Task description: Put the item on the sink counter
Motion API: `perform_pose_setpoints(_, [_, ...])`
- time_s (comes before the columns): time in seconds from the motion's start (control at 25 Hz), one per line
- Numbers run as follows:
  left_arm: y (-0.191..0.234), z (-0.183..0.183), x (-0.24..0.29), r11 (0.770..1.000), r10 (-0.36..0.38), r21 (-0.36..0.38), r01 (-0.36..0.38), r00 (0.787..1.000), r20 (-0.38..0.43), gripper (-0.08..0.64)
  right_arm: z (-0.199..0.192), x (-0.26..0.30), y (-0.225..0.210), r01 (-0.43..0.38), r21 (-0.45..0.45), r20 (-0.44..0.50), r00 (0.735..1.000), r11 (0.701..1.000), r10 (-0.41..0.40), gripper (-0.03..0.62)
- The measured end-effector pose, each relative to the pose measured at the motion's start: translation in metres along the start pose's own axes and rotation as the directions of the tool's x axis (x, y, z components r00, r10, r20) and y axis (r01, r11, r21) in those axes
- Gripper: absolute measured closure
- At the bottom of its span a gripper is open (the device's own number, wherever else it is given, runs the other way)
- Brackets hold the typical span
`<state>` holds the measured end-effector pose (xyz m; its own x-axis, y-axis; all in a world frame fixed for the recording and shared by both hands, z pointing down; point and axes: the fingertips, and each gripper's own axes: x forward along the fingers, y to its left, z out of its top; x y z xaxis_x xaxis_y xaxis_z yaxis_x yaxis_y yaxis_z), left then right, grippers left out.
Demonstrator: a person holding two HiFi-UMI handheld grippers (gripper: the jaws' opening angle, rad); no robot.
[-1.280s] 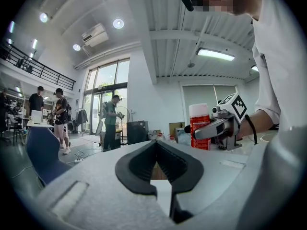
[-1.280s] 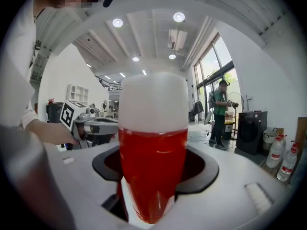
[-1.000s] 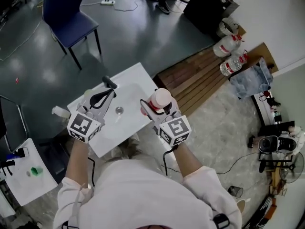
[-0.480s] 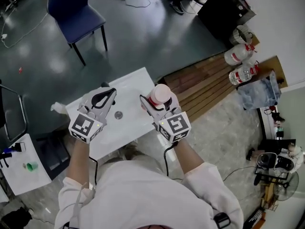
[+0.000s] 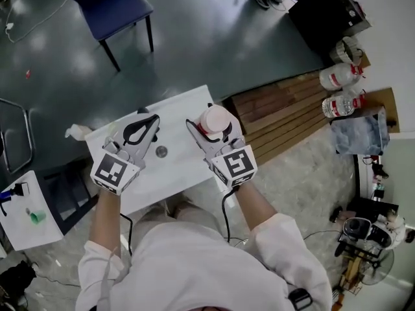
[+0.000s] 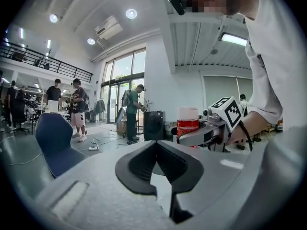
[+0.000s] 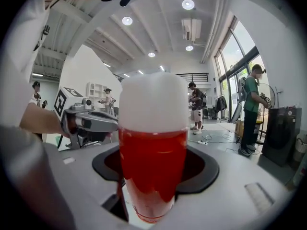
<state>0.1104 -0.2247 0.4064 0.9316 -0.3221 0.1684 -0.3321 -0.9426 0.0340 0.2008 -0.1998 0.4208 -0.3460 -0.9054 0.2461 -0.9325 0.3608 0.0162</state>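
Note:
A red bottle with a white cap [image 5: 216,120] stands upright between the jaws of my right gripper [image 5: 209,128], which is shut on its body. It hangs above the right side of the white sink counter [image 5: 176,105]. In the right gripper view the bottle [image 7: 152,147] fills the middle, with the gripper [image 7: 153,169] closed around its lower part. My left gripper [image 5: 150,123] hovers over the basin's left part near the drain [image 5: 161,151], jaws shut and empty. The left gripper view shows its pads closed [image 6: 156,145] and the bottle [image 6: 187,121] off to the right.
A small white object [image 5: 76,132] lies at the counter's left end. A blue chair [image 5: 107,2] stands on the dark floor behind. Wooden planks [image 5: 279,109] and water jugs [image 5: 340,76] are to the right. A white side table [image 5: 19,229] with a green cup [image 5: 35,217] is at left.
The head view has drifted, so the counter sits slightly lower left in frame. Both grippers keep their places over the sink, and the bottle stays in the right one.

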Motion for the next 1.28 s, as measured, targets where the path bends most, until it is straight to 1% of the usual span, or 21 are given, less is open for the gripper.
perform_pose_setpoints(0.12, [0.009, -0.011, 0.005, 1.000, 0.005, -0.001, -0.005, 1.000, -0.004, 0.554, -0.011, 0.019, 0.001, -0.026, -0.012, 0.010, 1.000, 1.000, 0.026, 0.311])
perform_pose_setpoints(0.36, [0.018, -0.036, 0.024, 0.999, 0.027, -0.037, -0.028, 0.999, -0.018, 0.554, -0.040, 0.047, -0.010, -0.067, -0.018, 0.020, 0.998, 0.998, 0.068, 0.311])
perform_pose_setpoints(0.56, [0.030, -0.061, 0.028, 0.997, 0.056, -0.051, -0.058, 0.998, -0.039, 0.554, -0.071, 0.073, -0.012, -0.099, -0.005, 0.026, 0.995, 0.995, 0.099, 0.311])
perform_pose_setpoints(0.72, [0.039, -0.081, 0.030, 0.994, 0.082, -0.065, -0.086, 0.995, -0.054, 0.554, -0.091, 0.093, -0.013, -0.114, -0.015, 0.018, 0.993, 0.993, 0.114, 0.311])
perform_pose_setpoints(0.88, [0.043, -0.099, 0.033, 0.994, 0.092, -0.053, -0.097, 0.993, -0.076, 0.554, -0.113, 0.109, -0.016, -0.126, -0.015, 0.017, 0.992, 0.992, 0.127, 0.311])
perform_pose_setpoints(1.12, [0.043, -0.121, 0.037, 0.995, 0.097, -0.008, -0.099, 0.989, -0.115, 0.554, -0.143, 0.125, -0.019, -0.148, -0.015, 0.018, 0.989, 0.989, 0.148, 0.311])
perform_pose_setpoints(1.28, [0.042, -0.130, 0.034, 0.994, 0.109, -0.010, -0.111, 0.987, -0.121, 0.554, -0.158, 0.134, -0.016, -0.156, -0.021, 0.017, 0.988, 0.987, 0.157, 0.310])
